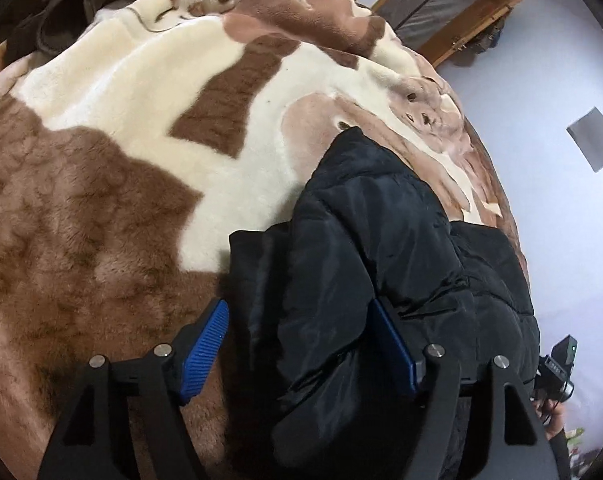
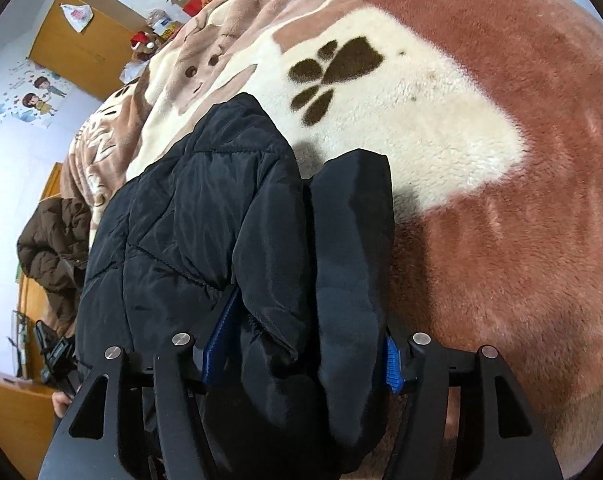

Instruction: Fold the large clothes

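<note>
A black puffer jacket [image 1: 373, 248] lies folded on a brown and cream plush blanket [image 1: 101, 200]. My left gripper [image 1: 301, 344] straddles the jacket's near edge with its blue pads wide apart; the left pad [image 1: 203, 350] is clear of the fabric, the right pad [image 1: 397, 352] touches it. In the right wrist view the jacket [image 2: 205, 220] fills the jaws of my right gripper [image 2: 301, 340]. Both blue pads [image 2: 221, 336] press against thick folds of the jacket, with the folded sleeve [image 2: 353, 248] between them.
The blanket [image 2: 501, 200] covers a bed; a paw print [image 2: 333, 68] is on it. A brown jacket [image 2: 49, 248] lies at the bed's far edge, also seen in the left view [image 1: 61, 4]. Wooden cabinets [image 2: 85, 40] stand against the wall. The other hand-held gripper [image 1: 557, 364] shows at the right.
</note>
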Tool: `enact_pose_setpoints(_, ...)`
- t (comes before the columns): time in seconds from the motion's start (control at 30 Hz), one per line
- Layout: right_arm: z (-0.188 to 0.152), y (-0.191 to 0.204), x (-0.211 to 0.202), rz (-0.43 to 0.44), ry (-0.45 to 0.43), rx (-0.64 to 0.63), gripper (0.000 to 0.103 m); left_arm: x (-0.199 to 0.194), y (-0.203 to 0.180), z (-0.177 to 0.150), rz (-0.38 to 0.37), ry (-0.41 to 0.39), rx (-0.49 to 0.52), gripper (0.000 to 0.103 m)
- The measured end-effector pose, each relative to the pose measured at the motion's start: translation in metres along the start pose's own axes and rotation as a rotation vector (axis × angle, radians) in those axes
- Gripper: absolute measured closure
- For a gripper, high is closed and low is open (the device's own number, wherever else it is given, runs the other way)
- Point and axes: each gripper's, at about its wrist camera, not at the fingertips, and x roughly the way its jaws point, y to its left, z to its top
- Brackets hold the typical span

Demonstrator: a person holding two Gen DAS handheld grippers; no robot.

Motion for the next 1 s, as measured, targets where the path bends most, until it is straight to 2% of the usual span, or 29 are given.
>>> enact_pose_setpoints(0.13, 0.004, -0.011, 0.022, 0.025, 0.051, 0.022, 0.029, 0.027, 0.015, 0.001, -0.004, 0.041, -0.023, 0.007)
enact_pose_setpoints(0.23, 0.005, -0.014, 0.035, 0.037, 0.062, 0.021, 0.029, 0.042, 0.030, 0.000, -0.074, 0.073, -0.091, 0.006)
enact_pose_setpoints(0.37, 0.009, -0.010, 0.047, 0.026, 0.077, -0.011, 0.032, 0.049, 0.017, 0.002, -0.052, 0.081, -0.014, 0.007)
enact_pose_setpoints(0.4, 0.010, -0.009, 0.048, 0.025, 0.080, -0.017, 0.034, 0.052, 0.013, 0.003, -0.057, 0.087, 0.001, 0.011)
enact_pose_setpoints(0.43, 0.011, -0.008, 0.048, 0.024, 0.079, -0.025, 0.038, 0.055, 0.010, 0.004, -0.075, 0.092, 0.011, 0.023)
enact_pose_setpoints(0.47, 0.011, -0.005, 0.047, 0.019, 0.074, -0.036, 0.044, 0.057, 0.005, 0.005, -0.086, 0.094, 0.019, 0.025)
enact_pose_setpoints(0.57, 0.009, 0.005, 0.038, -0.009, 0.052, -0.078, 0.060, 0.054, -0.012, 0.005, -0.042, 0.075, 0.084, 0.043)
enact_pose_setpoints(0.63, 0.008, 0.013, 0.030, -0.023, 0.033, -0.097, 0.065, 0.042, -0.024, 0.004, 0.001, 0.052, 0.125, 0.059)
enact_pose_setpoints(0.7, 0.008, 0.019, 0.018, -0.022, 0.008, -0.109, 0.069, 0.027, -0.031, 0.005, 0.007, 0.020, 0.139, 0.066)
enact_pose_setpoints(1.0, 0.015, 0.063, -0.029, 0.028, -0.098, -0.182, 0.071, -0.031, -0.058, 0.022, -0.031, -0.097, 0.199, 0.070)
